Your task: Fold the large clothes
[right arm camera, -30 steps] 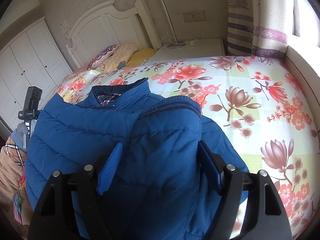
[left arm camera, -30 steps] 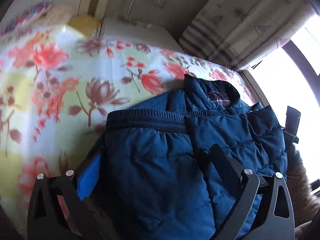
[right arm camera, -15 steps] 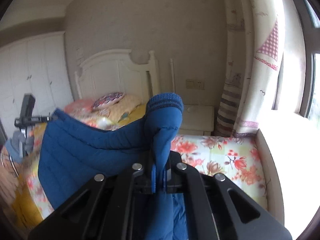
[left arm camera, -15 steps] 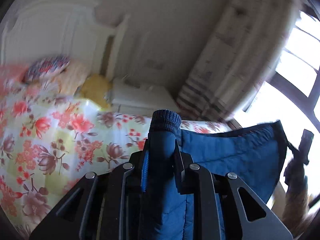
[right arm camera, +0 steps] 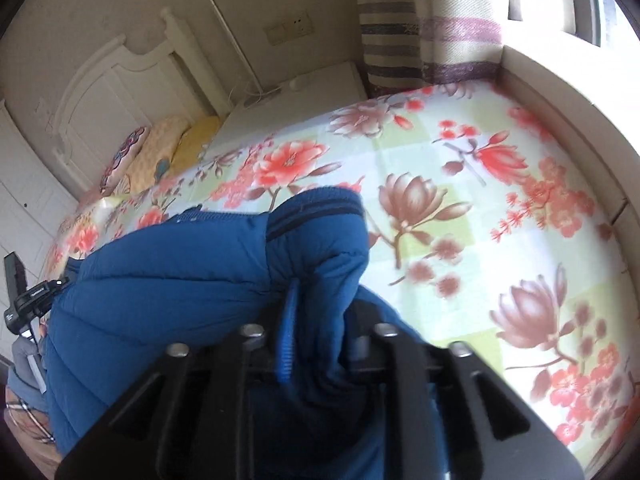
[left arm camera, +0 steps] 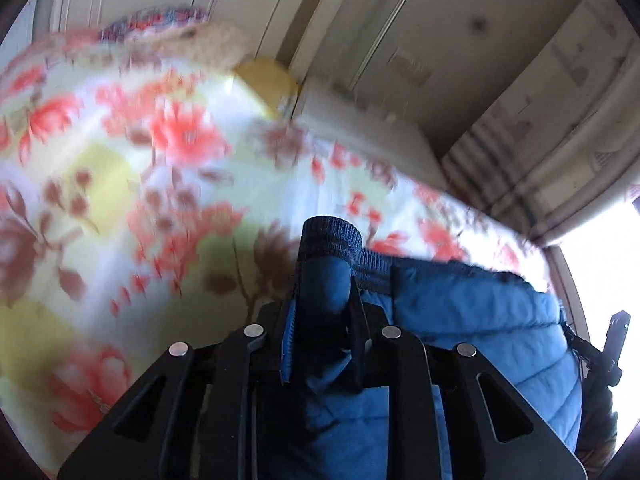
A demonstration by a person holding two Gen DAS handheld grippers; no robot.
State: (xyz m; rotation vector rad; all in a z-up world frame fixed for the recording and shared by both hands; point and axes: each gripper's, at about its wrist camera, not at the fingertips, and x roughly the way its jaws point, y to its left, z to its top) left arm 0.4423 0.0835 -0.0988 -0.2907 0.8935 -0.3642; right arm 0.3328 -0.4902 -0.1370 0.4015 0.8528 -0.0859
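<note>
A blue quilted jacket (left arm camera: 480, 320) lies bunched on the floral bedspread (left arm camera: 120, 180). My left gripper (left arm camera: 322, 320) pinches a fold of it, and the ribbed dark cuff (left arm camera: 332, 236) sticks up past the fingertips; its jaws are just starting to open. In the right wrist view the jacket (right arm camera: 180, 280) spreads to the left. My right gripper (right arm camera: 320, 332) has a thick fold with a striped hem (right arm camera: 320, 208) between its pads. Its jaws are opening and blurred, with fabric still filling the gap.
Pillows (right arm camera: 160, 152) lie by the white headboard (right arm camera: 108, 80), next to a white nightstand (right arm camera: 304, 92). A striped curtain (right arm camera: 432, 20) and a window ledge (right arm camera: 560, 92) border the bed on the right. A camera on a stand (right arm camera: 24, 300) is at the left edge.
A second ago both grippers stood open over the flat jacket. They shut on folds, lifted them high, and have now come down toward the bedspread with the fabric.
</note>
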